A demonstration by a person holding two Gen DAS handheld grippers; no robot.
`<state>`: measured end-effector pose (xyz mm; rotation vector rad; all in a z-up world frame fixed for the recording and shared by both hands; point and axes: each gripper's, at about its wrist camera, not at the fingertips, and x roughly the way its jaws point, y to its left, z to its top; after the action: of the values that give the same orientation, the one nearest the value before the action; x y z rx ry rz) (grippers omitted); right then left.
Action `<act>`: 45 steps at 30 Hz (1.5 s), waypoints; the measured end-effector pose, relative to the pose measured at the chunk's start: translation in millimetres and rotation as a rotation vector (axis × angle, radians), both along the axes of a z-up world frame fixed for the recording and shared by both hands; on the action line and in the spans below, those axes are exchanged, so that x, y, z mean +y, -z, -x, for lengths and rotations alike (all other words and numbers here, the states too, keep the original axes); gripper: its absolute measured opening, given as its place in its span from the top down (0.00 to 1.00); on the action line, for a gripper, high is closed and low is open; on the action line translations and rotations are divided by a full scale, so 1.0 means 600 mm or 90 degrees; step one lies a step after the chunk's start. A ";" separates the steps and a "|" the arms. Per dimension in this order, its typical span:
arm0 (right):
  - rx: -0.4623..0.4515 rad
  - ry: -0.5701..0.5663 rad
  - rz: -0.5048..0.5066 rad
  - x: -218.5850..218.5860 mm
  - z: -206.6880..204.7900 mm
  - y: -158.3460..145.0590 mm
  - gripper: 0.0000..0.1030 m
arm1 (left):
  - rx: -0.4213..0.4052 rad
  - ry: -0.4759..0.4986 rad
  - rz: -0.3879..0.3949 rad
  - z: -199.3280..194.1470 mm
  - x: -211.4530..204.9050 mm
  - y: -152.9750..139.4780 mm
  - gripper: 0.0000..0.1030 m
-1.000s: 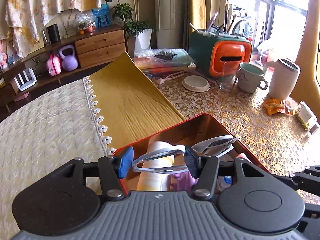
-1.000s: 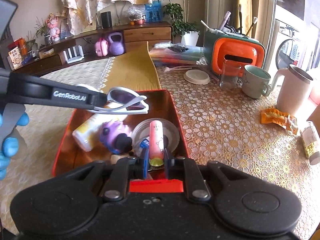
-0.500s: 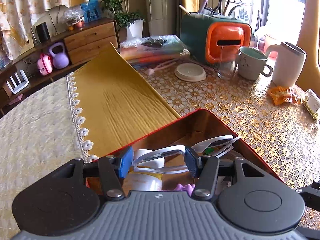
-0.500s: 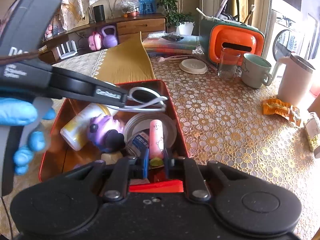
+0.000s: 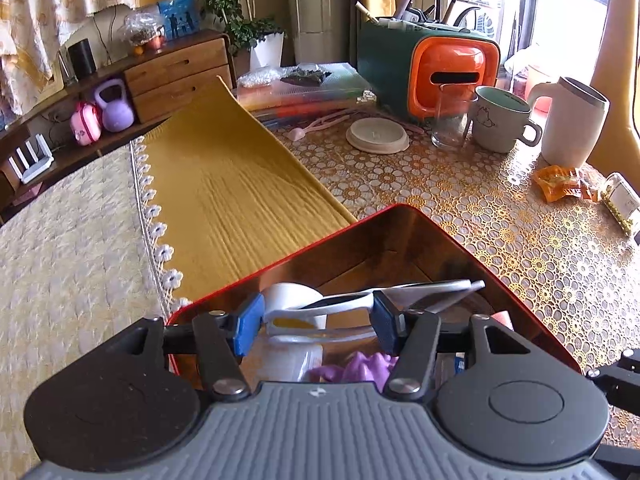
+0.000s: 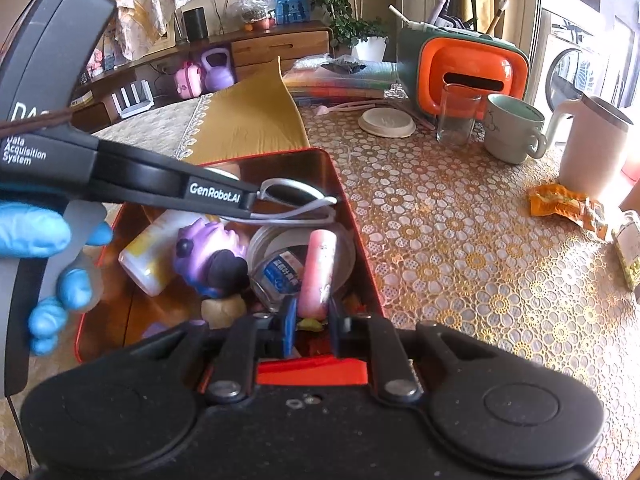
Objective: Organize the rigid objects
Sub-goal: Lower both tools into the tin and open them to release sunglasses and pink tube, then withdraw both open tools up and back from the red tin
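Note:
My left gripper (image 5: 318,326) is shut on white-framed sunglasses (image 5: 344,307) and holds them over the red tray (image 5: 460,240). In the right wrist view the sunglasses (image 6: 292,196) hang above the tray (image 6: 360,252). The tray holds a white and yellow bottle (image 6: 148,256), a purple toy (image 6: 212,252), a small jar (image 6: 280,276) and a pink tube (image 6: 318,268). My right gripper (image 6: 312,322) sits low at the tray's near end; its jaws stand narrowly apart around the near end of the pink tube.
An orange and green holder (image 6: 464,64), a glass (image 6: 456,114), a mug (image 6: 514,128), a white jug (image 6: 592,148), a white lid (image 6: 386,122) and an orange snack wrapper (image 6: 564,202) stand on the lace-patterned table. A yellow cloth (image 5: 228,184) lies behind the tray.
My left gripper has lowered the sunglasses toward the tray and closer to its far right side. My right gripper has opened slightly around the pink tube.

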<state>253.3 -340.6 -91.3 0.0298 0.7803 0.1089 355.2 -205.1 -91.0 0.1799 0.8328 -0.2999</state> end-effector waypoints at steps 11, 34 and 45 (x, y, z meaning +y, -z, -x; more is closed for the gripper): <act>-0.008 0.001 -0.003 0.004 0.011 -0.007 0.76 | -0.004 0.004 0.014 0.027 0.022 -0.014 0.29; -0.072 -0.037 -0.010 0.041 0.086 -0.075 0.44 | -0.051 0.030 0.068 0.170 0.113 -0.101 0.28; -0.113 -0.057 -0.010 0.045 0.142 -0.107 0.30 | -0.079 0.042 0.083 0.247 0.145 -0.129 0.22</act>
<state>168.1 -313.8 -27.3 -0.0006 0.6039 0.1995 207.3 -118.3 -13.8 0.1023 0.6829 -0.3996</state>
